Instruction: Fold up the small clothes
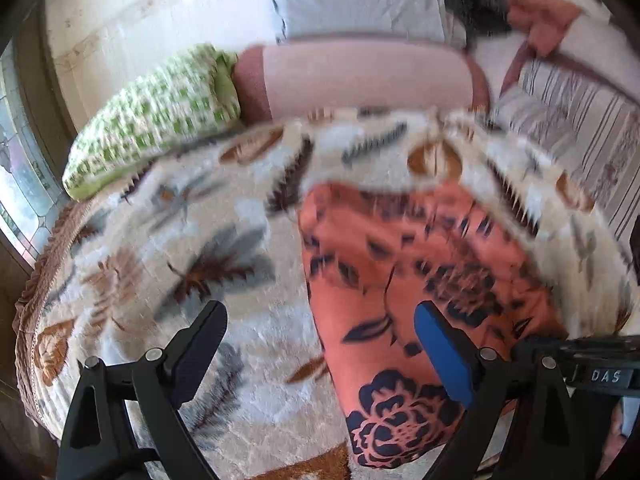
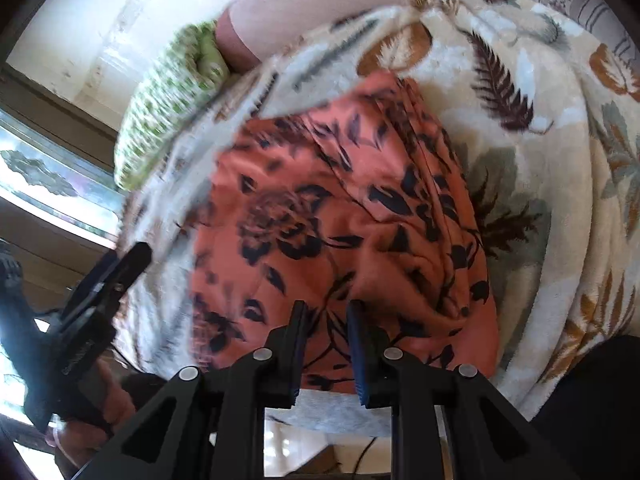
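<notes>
An orange garment with dark floral print point(image 1: 420, 280) lies folded on a leaf-patterned blanket point(image 1: 200, 240); it also shows in the right wrist view point(image 2: 340, 220). My left gripper point(image 1: 320, 340) is open and empty, held above the garment's left edge. It appears at the left of the right wrist view point(image 2: 120, 272). My right gripper point(image 2: 326, 320) has its jaws nearly closed at the garment's near edge; whether cloth is pinched between them is unclear. The blanket point(image 2: 560, 200) spreads to the right.
A green checked pillow point(image 1: 160, 120) and a pink bolster point(image 1: 360, 76) lie at the bed's far side, with a striped cushion point(image 1: 580, 128) at right. A window point(image 1: 20, 160) is at left. The bed's near edge shows below the garment point(image 2: 340, 408).
</notes>
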